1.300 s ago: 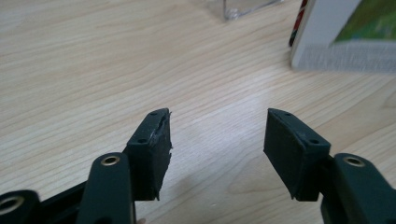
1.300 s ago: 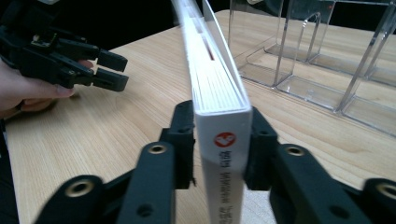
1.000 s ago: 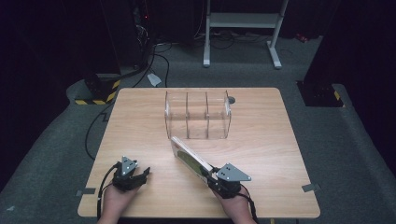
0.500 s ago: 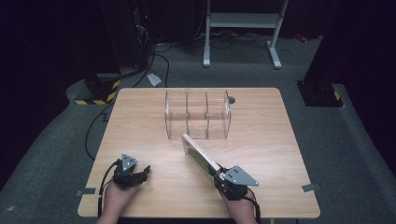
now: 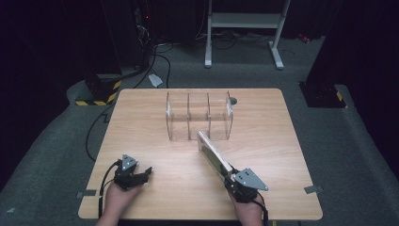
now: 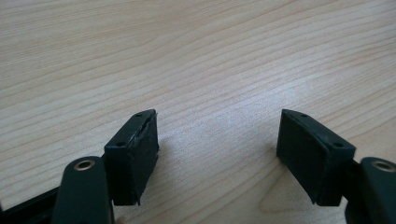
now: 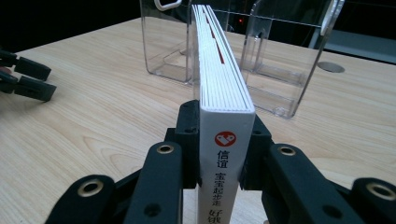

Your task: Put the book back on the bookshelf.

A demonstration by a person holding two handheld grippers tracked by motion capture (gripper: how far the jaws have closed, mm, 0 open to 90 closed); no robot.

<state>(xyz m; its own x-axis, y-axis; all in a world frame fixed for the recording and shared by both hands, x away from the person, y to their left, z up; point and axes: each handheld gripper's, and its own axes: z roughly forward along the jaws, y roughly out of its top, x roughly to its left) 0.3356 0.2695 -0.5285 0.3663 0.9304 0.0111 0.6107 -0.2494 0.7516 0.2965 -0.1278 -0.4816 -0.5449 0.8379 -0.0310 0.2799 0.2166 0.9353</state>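
Note:
A thin white book (image 5: 214, 155) with red and black print on its spine (image 7: 223, 154) stands on edge, and my right gripper (image 5: 229, 175) is shut on its near end at the front right of the table. Its far end points at a clear three-compartment organizer (image 5: 199, 117), just short of the front wall (image 7: 285, 70). In the right gripper view my jaws (image 7: 219, 135) clamp both covers. At the front left, my left gripper (image 5: 147, 173) rests low over bare wood (image 6: 217, 140). Its jaws have just been opening and hold nothing.
The wooden table (image 5: 141, 122) has bare room left of the organizer and between the hands. A small grey round cap (image 5: 233, 100) sits behind the organizer. On the floor beyond stand a metal frame (image 5: 244, 28), cables and a yellow-black striped block (image 5: 96, 94).
My right gripper has carried the book to the right, so its far end has swung from left of the organizer's front to nearer its right compartments. The left hand has stayed in place.

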